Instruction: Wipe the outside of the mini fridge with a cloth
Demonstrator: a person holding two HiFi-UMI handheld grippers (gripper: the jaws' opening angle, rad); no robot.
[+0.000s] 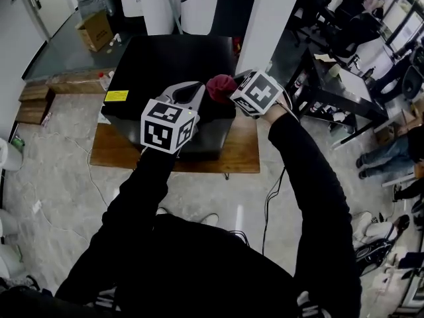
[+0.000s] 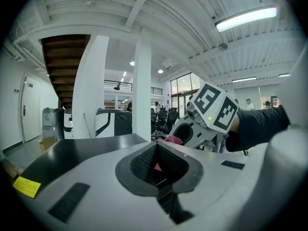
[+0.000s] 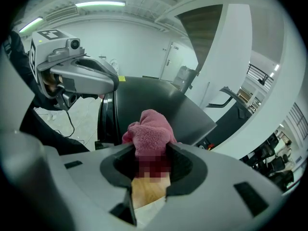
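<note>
Over the mini fridge top, R gripper clamps pink cloth, bunched betw. its jaws; L gripper just beside, jaws together, empty.

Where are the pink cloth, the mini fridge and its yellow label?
pink cloth (image 3: 149, 125), right gripper view, its bunched top.
mini fridge (image 1: 165, 61), head view, its bare black top.
yellow label (image 1: 116, 96), head view, its middle.

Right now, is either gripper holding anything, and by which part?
The right gripper holds the pink cloth by one end, the rest bunched up past the jaws. The left gripper holds nothing.
</note>
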